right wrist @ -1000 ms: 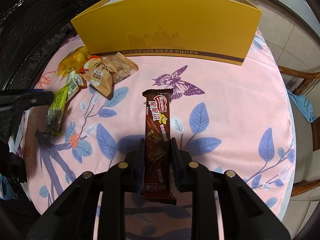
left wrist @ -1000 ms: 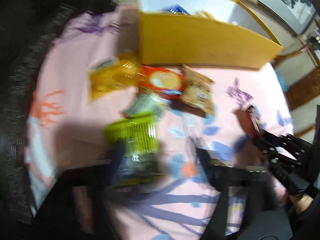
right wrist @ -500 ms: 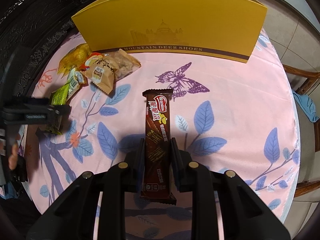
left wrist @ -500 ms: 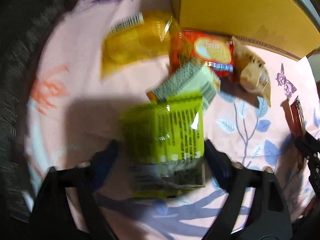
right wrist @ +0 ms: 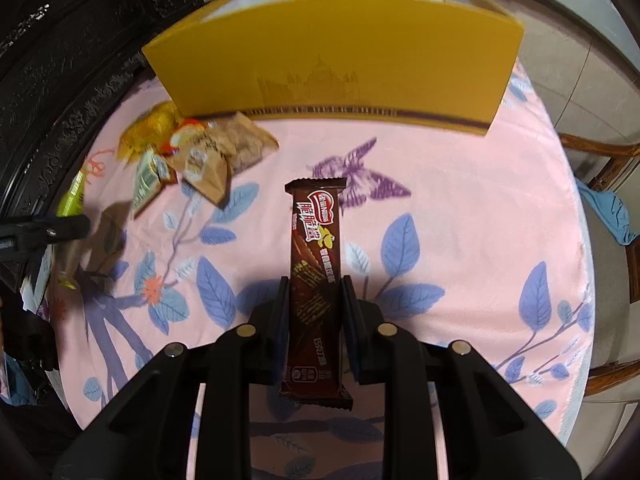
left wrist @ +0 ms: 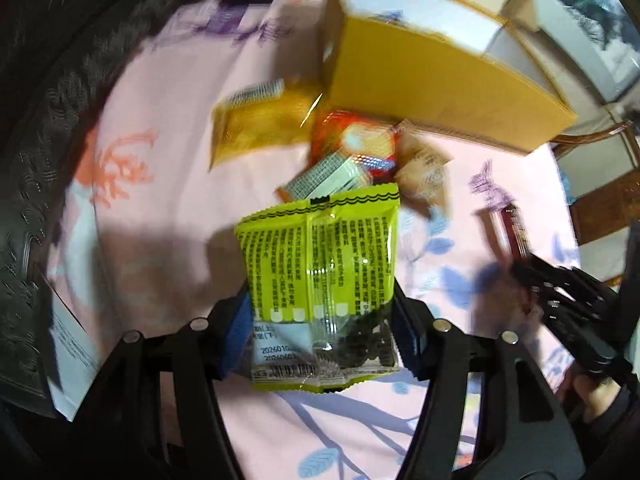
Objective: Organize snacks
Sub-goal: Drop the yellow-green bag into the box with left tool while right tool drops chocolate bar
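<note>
A lime-green snack packet point(left wrist: 320, 264) stands between the blue pads of my left gripper point(left wrist: 320, 324). The jaws are closing and press its sides, holding it above the pink cloth. From the right wrist view, that left gripper point(right wrist: 44, 232) is at the table's left edge with the green packet point(right wrist: 72, 196) sticking out. My right gripper point(right wrist: 314, 300) is shut on a brown chocolate wafer bar point(right wrist: 316, 232), held over the table's middle. A yellow cardboard box point(right wrist: 332, 52) stands open at the back. Beside the box's left corner lie a yellow packet point(left wrist: 260, 128), an orange packet point(left wrist: 356, 144) and a tan packet point(left wrist: 424, 172).
A pink floral tablecloth point(right wrist: 480, 200) covers the round table. Dark carved furniture point(right wrist: 60, 60) borders the left side. A wooden chair point(right wrist: 600, 152) with a blue cloth point(right wrist: 612, 212) stands at the right. A small striped packet point(left wrist: 324, 176) lies in the pile.
My left gripper came over the green packet, narrowed its jaws onto it and raised it off the cloth. The right gripper with the chocolate bar has stayed put.
</note>
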Demonstrator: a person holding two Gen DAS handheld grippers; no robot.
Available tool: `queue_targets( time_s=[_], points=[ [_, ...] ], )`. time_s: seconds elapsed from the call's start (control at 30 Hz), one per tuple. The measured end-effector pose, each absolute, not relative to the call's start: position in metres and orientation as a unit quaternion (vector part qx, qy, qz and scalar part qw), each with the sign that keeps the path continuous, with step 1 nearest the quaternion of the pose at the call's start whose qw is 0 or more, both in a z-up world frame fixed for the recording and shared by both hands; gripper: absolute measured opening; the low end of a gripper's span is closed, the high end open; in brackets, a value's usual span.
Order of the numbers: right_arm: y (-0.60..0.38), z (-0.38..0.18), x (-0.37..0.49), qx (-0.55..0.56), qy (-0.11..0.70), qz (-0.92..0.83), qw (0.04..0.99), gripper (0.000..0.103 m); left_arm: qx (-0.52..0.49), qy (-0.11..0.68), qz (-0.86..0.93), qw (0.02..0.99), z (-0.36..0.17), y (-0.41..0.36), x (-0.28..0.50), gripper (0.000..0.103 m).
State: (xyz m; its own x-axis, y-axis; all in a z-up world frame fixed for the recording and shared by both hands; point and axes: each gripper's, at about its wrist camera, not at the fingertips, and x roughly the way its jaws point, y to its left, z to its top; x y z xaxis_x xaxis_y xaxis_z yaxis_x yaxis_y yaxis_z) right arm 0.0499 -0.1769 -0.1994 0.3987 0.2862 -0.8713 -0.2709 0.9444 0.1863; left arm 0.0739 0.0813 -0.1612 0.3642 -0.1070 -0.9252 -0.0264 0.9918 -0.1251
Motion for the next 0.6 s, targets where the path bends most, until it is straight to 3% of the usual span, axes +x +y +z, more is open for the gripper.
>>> queue_targets(
  time_s=[0.33, 0.6],
  points=[
    [-0.179, -0.095, 0.099, 0.017, 0.411, 0.173, 0.895, 0.024, -0.027, 0.486, -0.046, 0.872, -0.083, 0.038, 0.156, 0.062],
    [-0.173, -0.045, 0.171, 0.024, 0.366, 0.153, 0.918, 0.024, -0.024, 0.480, -0.039, 0.876, -0.064, 0.002, 0.230, 0.062]
  ],
)
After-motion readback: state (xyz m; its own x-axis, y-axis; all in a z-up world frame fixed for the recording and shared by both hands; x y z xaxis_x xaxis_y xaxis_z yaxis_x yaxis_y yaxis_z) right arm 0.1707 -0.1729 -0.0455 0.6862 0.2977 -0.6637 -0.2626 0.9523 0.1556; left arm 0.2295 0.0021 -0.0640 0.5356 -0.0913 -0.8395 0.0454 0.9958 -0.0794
